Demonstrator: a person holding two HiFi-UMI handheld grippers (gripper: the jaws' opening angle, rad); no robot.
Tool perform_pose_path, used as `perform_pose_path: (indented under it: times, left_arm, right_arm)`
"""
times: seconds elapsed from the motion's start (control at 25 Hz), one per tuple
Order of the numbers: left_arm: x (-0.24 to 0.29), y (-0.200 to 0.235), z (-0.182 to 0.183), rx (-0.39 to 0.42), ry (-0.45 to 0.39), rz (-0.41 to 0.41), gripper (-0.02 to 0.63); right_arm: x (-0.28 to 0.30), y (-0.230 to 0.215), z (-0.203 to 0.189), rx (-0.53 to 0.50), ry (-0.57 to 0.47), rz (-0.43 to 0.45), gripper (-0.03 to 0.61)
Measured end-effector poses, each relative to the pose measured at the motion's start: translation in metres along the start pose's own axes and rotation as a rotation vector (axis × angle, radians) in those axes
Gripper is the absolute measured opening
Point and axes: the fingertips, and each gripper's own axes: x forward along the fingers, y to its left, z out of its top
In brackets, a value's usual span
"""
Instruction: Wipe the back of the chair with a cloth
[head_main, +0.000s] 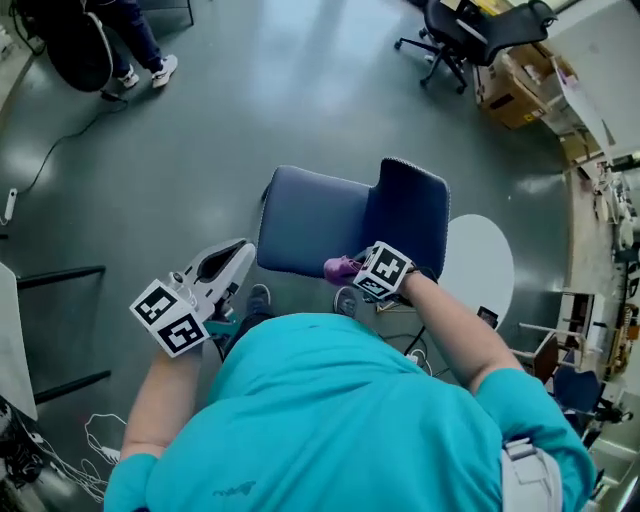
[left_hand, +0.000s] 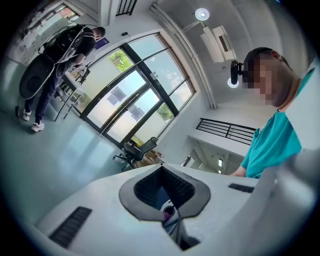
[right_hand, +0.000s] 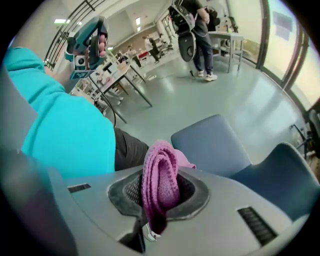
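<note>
A blue chair stands just in front of me in the head view, its seat (head_main: 305, 225) to the left and its darker back (head_main: 410, 215) to the right. My right gripper (head_main: 352, 270) sits at the near edge of the chair, shut on a folded pink cloth (head_main: 340, 268). The right gripper view has the cloth (right_hand: 160, 182) bunched upright between the jaws, with the seat (right_hand: 212, 145) and back (right_hand: 280, 175) beyond. My left gripper (head_main: 225, 265) is held off to the left of the chair, away from it, shut with nothing in it (left_hand: 162, 190).
A black office chair (head_main: 470, 35) and cardboard boxes (head_main: 515, 95) stand at the far right. A white round table (head_main: 480, 265) is right behind the chair back. A person (head_main: 130, 40) stands far left, a cable (head_main: 60, 140) trails on the floor.
</note>
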Motion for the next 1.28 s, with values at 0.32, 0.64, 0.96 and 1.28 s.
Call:
perform_pose_path:
  times: [0.32,0.64,0.96,1.28]
  left_arm:
    - [-0.031,-0.039,0.054,0.093,0.031,-0.099,-0.006]
    - [-0.021,-0.108,0.056,0.174,0.034,-0.124,-0.006]
    - [0.046,-0.209,-0.015,0.168,0.023,-0.117,-0.006]
    - [0.111,-0.311,-0.072,0.237,0.049,-0.159,-0.006]
  right_arm:
    - [-0.075,0.038,0.028,0.104,-0.270,-0.172,0.061]
    - [-0.135,0.073,-0.005,0.085,-0.449,-0.262,0.061]
    - [-0.211,0.091,-0.121,0.128,-0.668,-0.312,0.061]
    - [-0.276,0.100,-0.211,0.150,-0.892,-0.364,0.061]
